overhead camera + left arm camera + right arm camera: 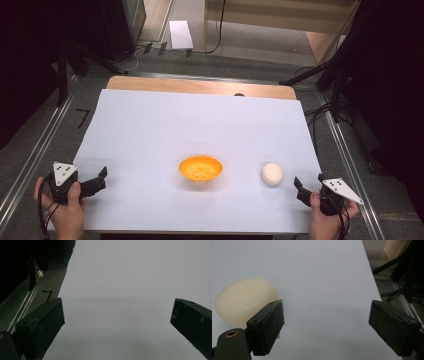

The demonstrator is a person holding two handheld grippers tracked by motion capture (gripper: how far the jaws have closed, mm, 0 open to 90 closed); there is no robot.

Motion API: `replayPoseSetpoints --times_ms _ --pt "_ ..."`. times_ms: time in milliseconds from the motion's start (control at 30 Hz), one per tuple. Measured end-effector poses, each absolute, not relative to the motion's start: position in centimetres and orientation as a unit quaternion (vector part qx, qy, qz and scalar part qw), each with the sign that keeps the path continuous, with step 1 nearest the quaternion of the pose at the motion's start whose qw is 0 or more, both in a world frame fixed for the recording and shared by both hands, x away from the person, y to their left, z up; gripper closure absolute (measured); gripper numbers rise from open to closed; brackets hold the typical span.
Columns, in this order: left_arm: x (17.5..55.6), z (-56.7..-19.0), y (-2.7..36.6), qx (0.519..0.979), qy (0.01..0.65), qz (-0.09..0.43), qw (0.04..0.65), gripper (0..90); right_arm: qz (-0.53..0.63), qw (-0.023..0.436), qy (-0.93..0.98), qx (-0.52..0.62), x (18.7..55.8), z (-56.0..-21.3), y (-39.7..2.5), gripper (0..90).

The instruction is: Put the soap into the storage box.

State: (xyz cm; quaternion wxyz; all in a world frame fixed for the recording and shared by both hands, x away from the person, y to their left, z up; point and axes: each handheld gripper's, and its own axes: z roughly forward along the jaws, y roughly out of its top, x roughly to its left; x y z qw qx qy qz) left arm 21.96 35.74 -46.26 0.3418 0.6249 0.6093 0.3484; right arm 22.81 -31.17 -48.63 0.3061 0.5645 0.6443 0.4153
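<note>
A white sheet [200, 130] covers most of a wooden table [200, 86]. Near its front middle sits an orange bowl [200, 167], and to its right, apart from it, lies a cream egg-shaped ball [272, 173]. The left gripper [97, 181] rests at the sheet's front left edge, jaws apart. The right gripper [306, 187] sits at the front right corner, near the ball.

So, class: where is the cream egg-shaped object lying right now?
In the high view the cream egg-shaped object lies on the white sheet, right of the orange bowl and just ahead-left of the open right claw.
</note>
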Motion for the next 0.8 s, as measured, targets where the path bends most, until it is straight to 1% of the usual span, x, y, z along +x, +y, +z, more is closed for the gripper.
replayPoseSetpoints --times_ms 33,100,300,500,600,800 --pt "21.9 -46.2 35.8 0.624 0.61 0.349 0.342 0.0 0.425 0.295 0.647 0.56 22.8 -48.6 -31.4 13.6" --pt "21.7 -46.2 35.8 0.619 0.61 0.353 0.347 0.0 0.432 0.286 0.648 0.558 22.8 -48.6 -31.5 13.6" --pt "21.7 -46.3 35.7 0.619 0.61 0.356 0.344 0.0 0.427 0.27 0.668 0.546 22.9 -48.0 -31.9 13.4" --pt "21.7 -46.3 35.6 0.622 0.606 0.36 0.342 0.0 0.386 0.246 0.719 0.523 23.4 -46.6 -32.1 12.1" --pt "21.7 -46.3 35.6 0.621 0.607 0.36 0.342 0.0 0.364 0.216 0.748 0.512 24.1 -46.2 -31.9 7.3" --pt "21.7 -46.3 35.6 0.621 0.607 0.359 0.341 0.0 0.333 0.2 0.782 0.488 25.0 -45.4 -30.9 4.6"
